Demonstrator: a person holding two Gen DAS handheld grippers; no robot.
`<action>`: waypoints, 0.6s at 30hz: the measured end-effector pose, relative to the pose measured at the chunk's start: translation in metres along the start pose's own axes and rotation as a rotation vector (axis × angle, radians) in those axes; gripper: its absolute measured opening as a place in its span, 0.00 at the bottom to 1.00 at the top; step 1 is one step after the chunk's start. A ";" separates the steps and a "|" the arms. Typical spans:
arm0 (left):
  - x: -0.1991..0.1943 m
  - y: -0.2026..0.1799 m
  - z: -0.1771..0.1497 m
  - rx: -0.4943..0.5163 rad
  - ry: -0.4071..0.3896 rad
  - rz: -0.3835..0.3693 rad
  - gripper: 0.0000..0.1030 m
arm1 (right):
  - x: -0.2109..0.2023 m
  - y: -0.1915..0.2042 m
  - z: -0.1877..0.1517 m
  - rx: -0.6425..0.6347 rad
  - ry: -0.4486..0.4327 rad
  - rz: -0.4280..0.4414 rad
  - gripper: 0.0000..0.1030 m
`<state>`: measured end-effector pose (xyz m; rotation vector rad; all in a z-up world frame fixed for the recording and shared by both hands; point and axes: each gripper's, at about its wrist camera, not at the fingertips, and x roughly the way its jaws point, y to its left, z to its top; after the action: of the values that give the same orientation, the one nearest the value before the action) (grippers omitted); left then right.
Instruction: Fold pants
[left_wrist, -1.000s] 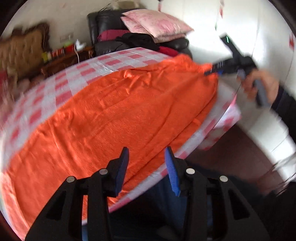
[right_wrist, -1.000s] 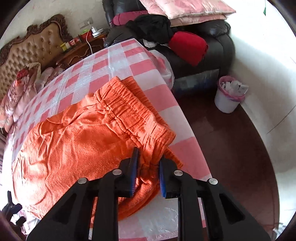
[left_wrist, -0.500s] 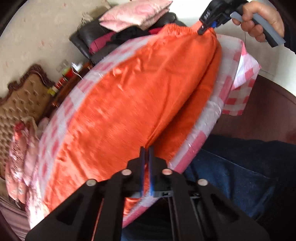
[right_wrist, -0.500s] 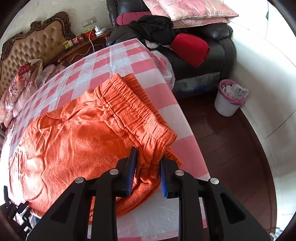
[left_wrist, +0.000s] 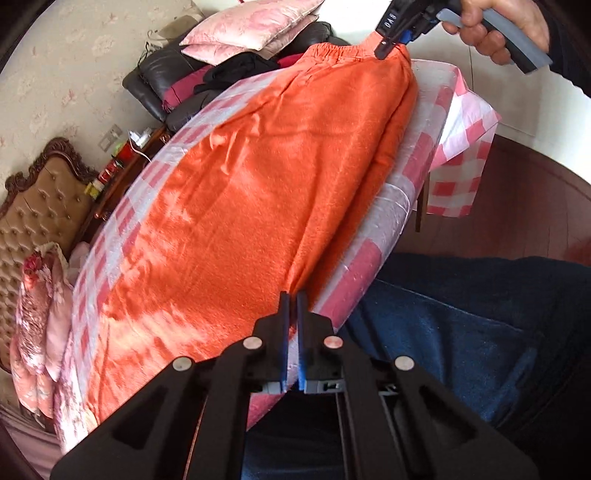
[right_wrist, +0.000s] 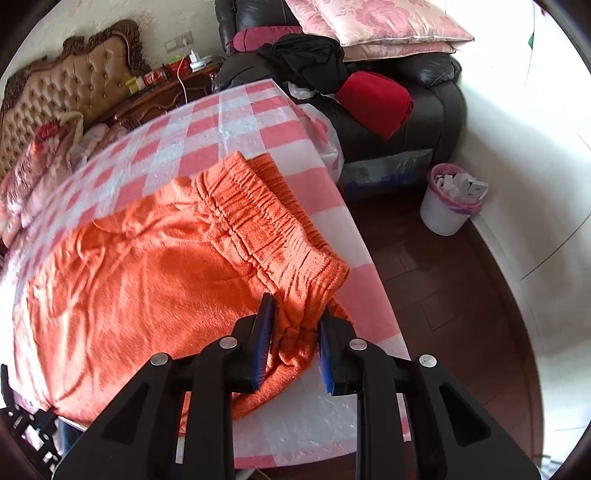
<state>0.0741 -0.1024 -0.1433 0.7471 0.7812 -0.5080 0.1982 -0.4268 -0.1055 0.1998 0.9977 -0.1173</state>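
Orange fleece pants (left_wrist: 266, 192) lie spread flat across a table covered with a pink-and-white checked cloth (left_wrist: 461, 147) under clear plastic, their length running from the near edge toward the far corner. In the left wrist view, a tufted headboard (left_wrist: 40, 218) and floral bedding sit at the far left, with a dark leather sofa (left_wrist: 159, 74) bearing pink pillows (left_wrist: 251, 26) beyond the table. The left gripper (left_wrist: 291, 306) is at the near table edge, its blue-padded jaws drawn almost together with a thin fold of the pants' edge pinched between them. At upper right of that view, the right gripper (left_wrist: 391, 40) has hold of the elastic waistband corner, the person's right hand (left_wrist: 495, 29) wrapped around its grey handle. In the right wrist view, the gathered waistband (right_wrist: 266, 225) runs diagonally across the cloth near the table's right edge, and the right gripper (right_wrist: 293, 321) has its jaws closed on a bunched corner of that waistband, fabric filling the gap between the pads. Further right, a red folded cloth (right_wrist: 376, 99) rests on the sofa, and a white waste bin (right_wrist: 450, 199) with a pink liner stands on the dark wood floor.
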 end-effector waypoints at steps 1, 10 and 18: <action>-0.001 0.002 0.000 -0.008 -0.002 -0.009 0.06 | 0.001 0.003 -0.002 -0.018 0.000 -0.024 0.20; -0.026 0.061 -0.020 -0.262 -0.055 -0.110 0.28 | -0.029 -0.012 -0.007 -0.036 0.016 -0.140 0.73; -0.023 0.131 -0.024 -0.529 -0.138 -0.052 0.49 | -0.011 0.031 0.086 -0.175 -0.020 0.069 0.84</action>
<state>0.1350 0.0028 -0.0840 0.1995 0.7623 -0.3701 0.2688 -0.4151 -0.0480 0.0731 0.9742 0.0310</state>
